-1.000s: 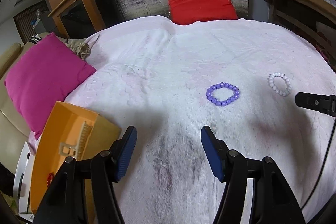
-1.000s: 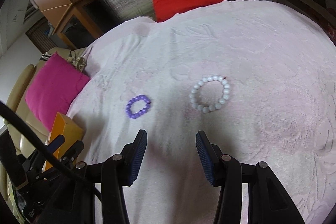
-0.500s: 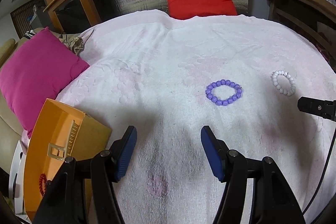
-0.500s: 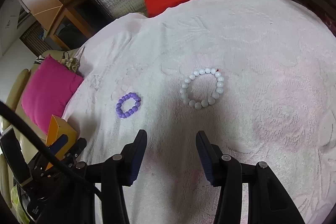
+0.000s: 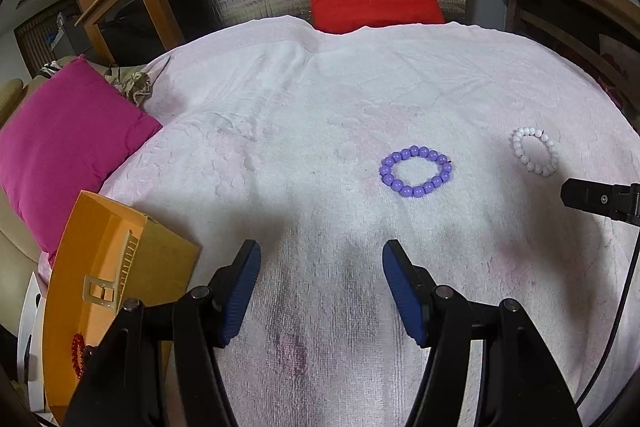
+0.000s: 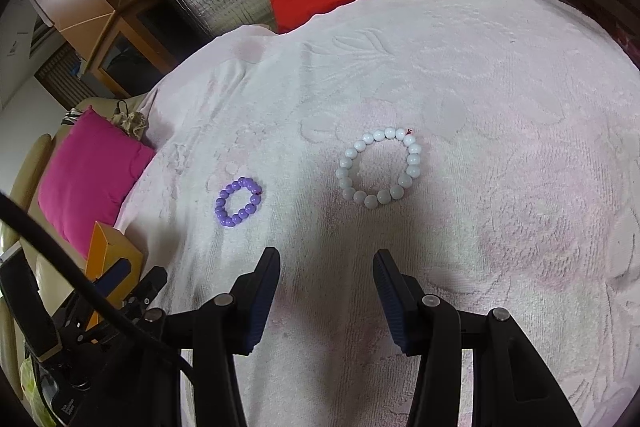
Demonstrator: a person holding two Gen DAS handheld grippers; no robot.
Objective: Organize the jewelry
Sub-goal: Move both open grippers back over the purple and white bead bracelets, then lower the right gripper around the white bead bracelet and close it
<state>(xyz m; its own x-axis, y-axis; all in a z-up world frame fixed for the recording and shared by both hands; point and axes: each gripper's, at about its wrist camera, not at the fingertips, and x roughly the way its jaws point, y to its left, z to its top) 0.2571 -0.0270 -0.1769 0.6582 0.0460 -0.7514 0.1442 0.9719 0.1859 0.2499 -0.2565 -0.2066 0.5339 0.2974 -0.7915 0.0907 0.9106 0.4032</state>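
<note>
Both grippers hover half open and empty, the right gripper facing the white bracelet mid-bed, so drop straight, straddle one beaded side, then carry it to the orange box.

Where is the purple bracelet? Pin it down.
The purple bracelet lies flat on the pink towel, ahead of the left gripper, left of the white bracelet.

no readable text, labels, brands or numbers anywhere in view
</note>
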